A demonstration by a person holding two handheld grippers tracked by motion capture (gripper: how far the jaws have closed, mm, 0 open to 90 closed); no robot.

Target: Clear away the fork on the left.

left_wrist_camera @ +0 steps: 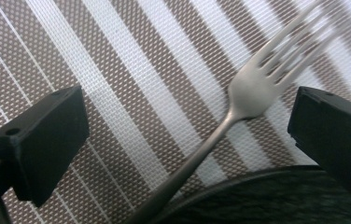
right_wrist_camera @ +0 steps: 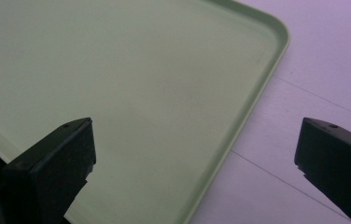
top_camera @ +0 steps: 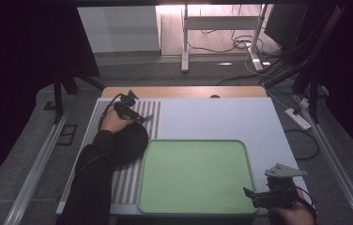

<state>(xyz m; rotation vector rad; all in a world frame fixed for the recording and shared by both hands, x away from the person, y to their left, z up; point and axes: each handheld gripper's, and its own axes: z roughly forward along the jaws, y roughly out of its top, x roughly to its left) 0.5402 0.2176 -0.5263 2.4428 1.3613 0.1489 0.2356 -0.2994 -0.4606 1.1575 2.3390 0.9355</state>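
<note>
Left claw [left_wrist_camera: 187,126] stands apart, straddling the grey metal fork [left_wrist_camera: 239,102] on the striped woven placemat [left_wrist_camera: 117,70] — handle running diagonally between its jaws, tines far-right — right claw [right_wrist_camera: 192,158], likewise apart, well off.

Your fork [left_wrist_camera: 239,100]: prong tips blurred and cut off at the top edge in the left gripper view, handle end cut off at the bottom beside the dark plate [left_wrist_camera: 276,200], itself mostly out of frame. In the high view your left forearm hides much of that plate [top_camera: 134,140], and the fork is too small to tell. Your right hand [top_camera: 294,213] is cut by the bottom edge. In the right gripper view the green tray [right_wrist_camera: 141,93] runs off left and top.
</note>
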